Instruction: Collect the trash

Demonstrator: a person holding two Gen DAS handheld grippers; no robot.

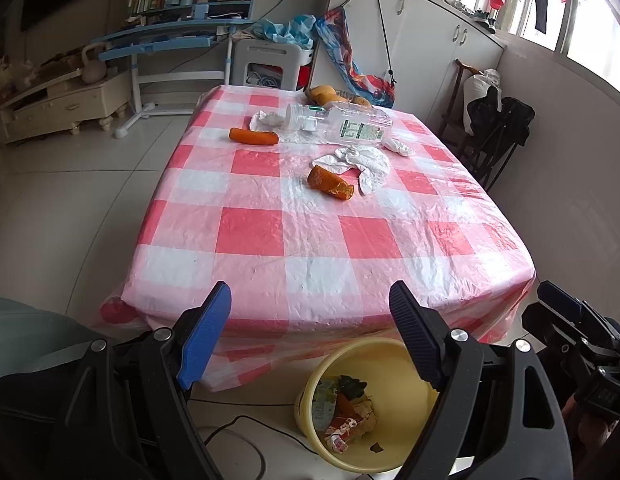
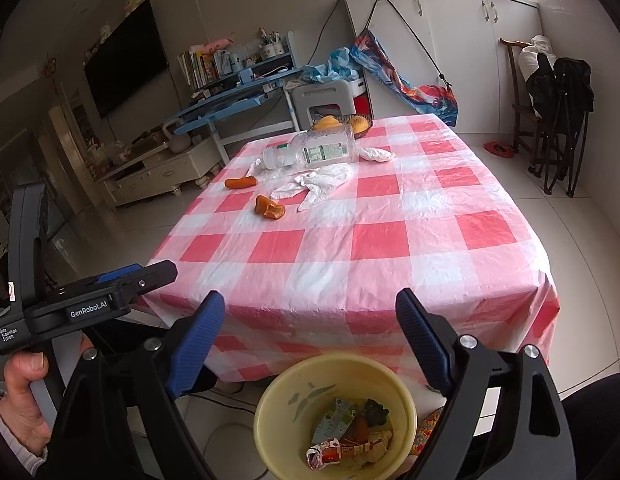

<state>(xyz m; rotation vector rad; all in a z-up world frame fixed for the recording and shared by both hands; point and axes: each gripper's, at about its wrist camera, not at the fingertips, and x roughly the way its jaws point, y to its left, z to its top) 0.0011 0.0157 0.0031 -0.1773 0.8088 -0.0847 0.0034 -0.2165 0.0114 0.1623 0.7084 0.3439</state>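
A yellow bin (image 1: 384,446) with wrappers and scraps inside stands on the floor at the table's near edge; it also shows in the right wrist view (image 2: 278,412). On the pink checked tablecloth (image 1: 270,232) lie an orange peel piece (image 1: 330,183), a carrot-like piece (image 1: 254,136), crumpled white tissues (image 1: 362,162) and a clear plastic bottle (image 1: 350,122). My left gripper (image 1: 310,300) is open and empty above the bin. My right gripper (image 2: 310,312) is open and empty, also over the bin (image 2: 278,412).
A basket of yellow fruit (image 1: 334,96) sits at the table's far end. A blue desk (image 1: 170,36), a grey stool (image 1: 270,64), white cabinets (image 1: 430,32) and a chair with black bags (image 1: 494,120) surround the table. A cable (image 1: 238,424) lies on the floor.
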